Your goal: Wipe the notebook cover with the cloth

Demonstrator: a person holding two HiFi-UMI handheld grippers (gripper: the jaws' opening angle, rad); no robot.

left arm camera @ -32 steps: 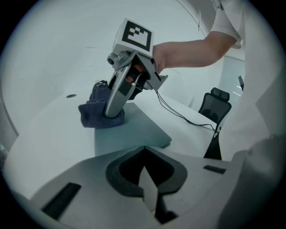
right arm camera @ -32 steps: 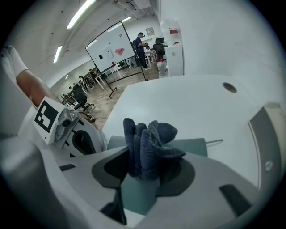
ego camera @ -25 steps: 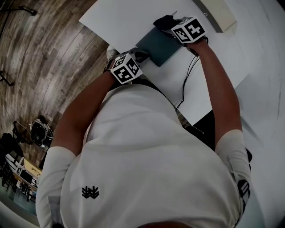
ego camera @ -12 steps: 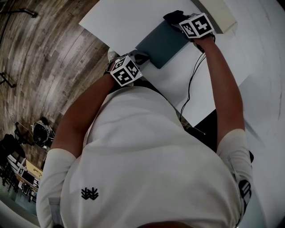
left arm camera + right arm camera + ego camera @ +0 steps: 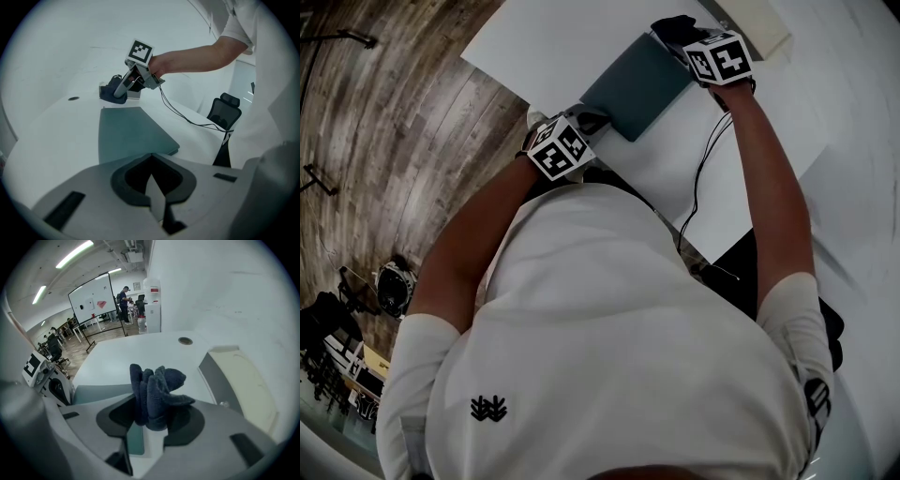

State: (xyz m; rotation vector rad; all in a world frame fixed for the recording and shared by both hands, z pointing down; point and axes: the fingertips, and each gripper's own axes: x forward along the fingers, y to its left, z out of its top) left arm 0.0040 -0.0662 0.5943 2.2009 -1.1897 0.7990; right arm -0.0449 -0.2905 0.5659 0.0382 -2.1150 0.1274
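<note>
A teal notebook (image 5: 636, 86) lies flat on the white table (image 5: 544, 42). My right gripper (image 5: 682, 39) is at the notebook's far end, shut on a bunched dark blue cloth (image 5: 668, 28). In the right gripper view the cloth (image 5: 157, 387) sticks up between the jaws, with the notebook (image 5: 93, 393) below and to the left. My left gripper (image 5: 587, 120) is shut, its tips at the notebook's near corner. In the left gripper view the notebook (image 5: 129, 133) stretches away toward the right gripper (image 5: 123, 91) and the cloth (image 5: 111, 92).
A beige board (image 5: 243, 380) lies right of the cloth near the table's far edge, beside a round cable hole (image 5: 185, 340). A black cable (image 5: 701, 169) trails from the right gripper over the table. An office chair (image 5: 224, 110) stands past the table's right side.
My right gripper has carried the cloth along the notebook cover, away from me to its far end. The left gripper has stayed at the near corner.
</note>
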